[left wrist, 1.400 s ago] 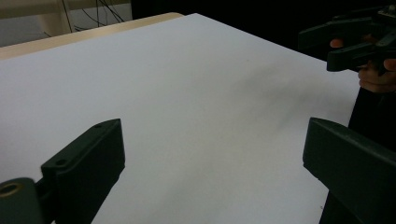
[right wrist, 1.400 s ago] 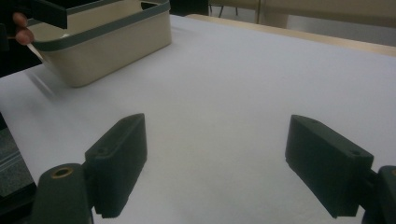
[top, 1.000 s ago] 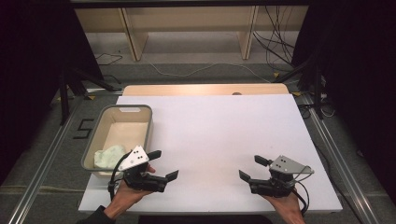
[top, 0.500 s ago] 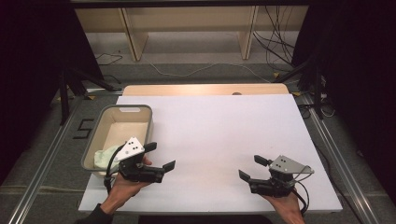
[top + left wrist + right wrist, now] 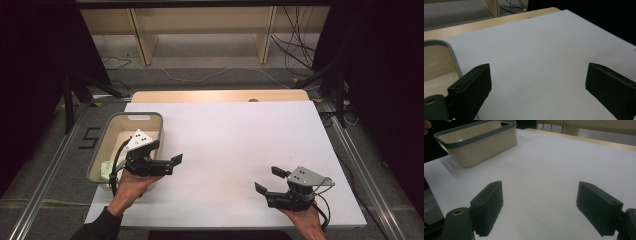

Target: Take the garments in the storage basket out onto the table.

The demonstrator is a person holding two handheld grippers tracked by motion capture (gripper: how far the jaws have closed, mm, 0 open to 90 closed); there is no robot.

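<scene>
We see the left gripper [image 5: 167,159] beside the beige bin [image 5: 111,134] and the right gripper [image 5: 270,181] over the white worktop [image 5: 235,145], both with fingers spread wide and empty.

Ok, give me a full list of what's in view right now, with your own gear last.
Table: one, white top with a wood strip along the far edge.
Bin: one, beige with a grey rim, on the table's left side.
Cloth: one, pale, bunched in the near end of the bin; I can't tell what it is exactly.
Shelf unit: one, light wood, on the floor beyond the table.
Cables: several, dark and white, on the floor at the far right.
Left gripper: one, black, open, held over the bin's right wall, nothing between its fingers.
Right gripper: one, black, open, over the table's near right, nothing between its fingers.
</scene>
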